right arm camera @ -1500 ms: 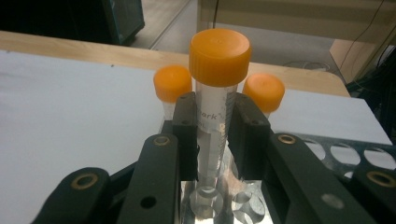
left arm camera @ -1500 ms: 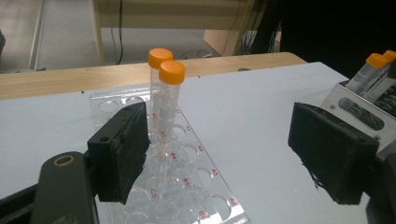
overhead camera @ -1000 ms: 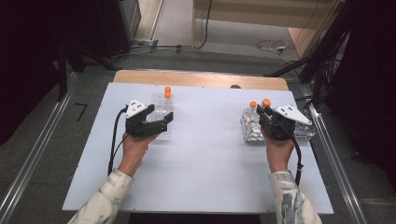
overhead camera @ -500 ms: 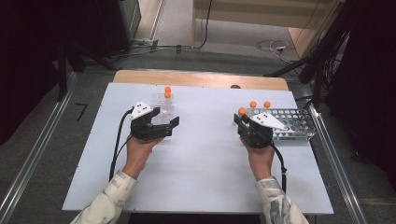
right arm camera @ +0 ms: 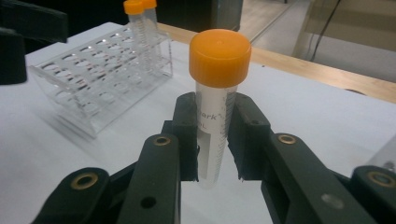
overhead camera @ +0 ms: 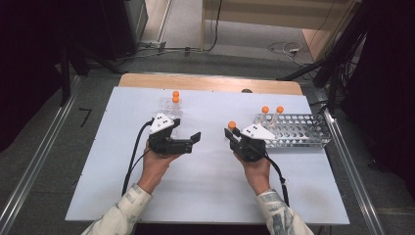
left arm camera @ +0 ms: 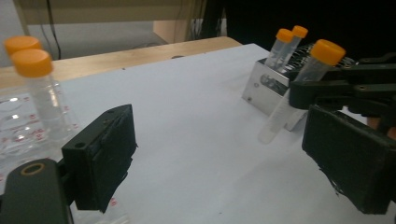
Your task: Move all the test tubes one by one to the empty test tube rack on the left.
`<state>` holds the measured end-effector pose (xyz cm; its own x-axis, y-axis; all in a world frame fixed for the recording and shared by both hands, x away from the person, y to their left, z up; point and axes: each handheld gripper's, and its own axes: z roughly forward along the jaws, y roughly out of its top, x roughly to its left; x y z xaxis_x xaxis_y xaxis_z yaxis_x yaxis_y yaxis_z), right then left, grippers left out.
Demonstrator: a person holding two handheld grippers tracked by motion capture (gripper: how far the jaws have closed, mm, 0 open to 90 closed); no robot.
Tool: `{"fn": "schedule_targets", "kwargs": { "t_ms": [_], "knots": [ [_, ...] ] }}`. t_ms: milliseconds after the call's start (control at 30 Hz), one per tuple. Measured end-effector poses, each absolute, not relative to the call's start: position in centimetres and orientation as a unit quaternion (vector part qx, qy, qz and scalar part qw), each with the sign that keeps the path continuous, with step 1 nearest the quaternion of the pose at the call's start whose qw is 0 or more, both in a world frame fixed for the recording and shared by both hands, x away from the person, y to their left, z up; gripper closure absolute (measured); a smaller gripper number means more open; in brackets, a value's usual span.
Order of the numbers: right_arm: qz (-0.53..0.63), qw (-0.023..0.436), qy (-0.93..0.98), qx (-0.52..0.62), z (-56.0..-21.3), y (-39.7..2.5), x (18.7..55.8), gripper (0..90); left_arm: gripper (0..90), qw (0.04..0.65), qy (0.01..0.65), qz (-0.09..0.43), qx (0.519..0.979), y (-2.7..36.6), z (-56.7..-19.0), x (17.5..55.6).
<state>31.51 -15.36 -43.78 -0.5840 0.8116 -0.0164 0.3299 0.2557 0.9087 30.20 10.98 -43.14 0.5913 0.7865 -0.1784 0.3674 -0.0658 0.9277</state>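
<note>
My right gripper (overhead camera: 232,135) (right arm camera: 217,144) is shut on a clear tube with an orange cap (overhead camera: 231,125) (right arm camera: 215,107), held upright above the middle of the white table (overhead camera: 205,196). That tube (left arm camera: 299,88) also appears ahead in the left gripper view. My left gripper (overhead camera: 194,141) (left arm camera: 224,158) is open and empty, pointing right toward it. A metal rack (overhead camera: 303,131) (left arm camera: 261,84) at the right holds two capped tubes (overhead camera: 272,110). A clear plastic rack (right arm camera: 88,84) (left arm camera: 14,121) at the back left holds two more capped tubes (overhead camera: 175,96) (right arm camera: 139,28).
A wooden strip (overhead camera: 210,82) runs along the table's far edge. Metal rails (overhead camera: 352,171) flank the table on both sides. Cables (overhead camera: 134,156) trail from both grippers toward the person.
My right gripper has carried the tube left from the metal rack to the middle of the table. My left gripper has shifted right and forward, away from the clear rack.
</note>
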Motion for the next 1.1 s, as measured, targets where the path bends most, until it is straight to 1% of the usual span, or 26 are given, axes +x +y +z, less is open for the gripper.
{"fn": "schedule_targets", "kwargs": {
  "t_ms": [133, 200, 267, 333, 567, 800, 933, 1100],
  "knots": [
    [0.482, 0.243, 0.756, 0.37, -43.9, -14.7, 31.3, 71.3, 13.4, 0.55, 0.395, 0.19, 0.71, 10.3, -43.1, 30.0],
    [0.48, 0.24, 0.762, 0.362, -44.1, -14.2, 31.2, 71.4, 14.0, 0.556, 0.393, 0.181, 0.71, 10.3, -43.1, 30.0],
    [0.478, 0.235, 0.768, 0.355, -44.4, -13.6, 31.2, 71.4, 16.3, 0.562, 0.392, 0.177, 0.706, 10.2, -43.0, 30.0],
    [0.476, 0.23, 0.773, 0.35, -44.6, -13.1, 31.1, 71.4, 21.6, 0.567, 0.384, 0.176, 0.707, 9.9, -43.0, 29.9],
    [0.471, 0.223, 0.787, 0.33, -44.9, -11.7, 30.6, 71.4, 28.6, 0.57, 0.369, 0.169, 0.714, 8.9, -43.0, 29.6],
    [0.476, 0.216, 0.788, 0.325, -44.6, -11.7, 29.9, 71.4, 38.8, 0.572, 0.348, 0.166, 0.724, 7.4, -43.1, 29.6],
    [0.476, 0.208, 0.791, 0.322, -44.8, -11.5, 29.8, 71.4, 46.6, 0.575, 0.342, 0.167, 0.724, 7.2, -43.0, 29.6],
    [0.478, 0.204, 0.792, 0.319, -44.9, -11.2, 29.7, 71.4, 51.9, 0.571, 0.342, 0.169, 0.727, 7.1, -43.2, 29.7]
  ]
}}
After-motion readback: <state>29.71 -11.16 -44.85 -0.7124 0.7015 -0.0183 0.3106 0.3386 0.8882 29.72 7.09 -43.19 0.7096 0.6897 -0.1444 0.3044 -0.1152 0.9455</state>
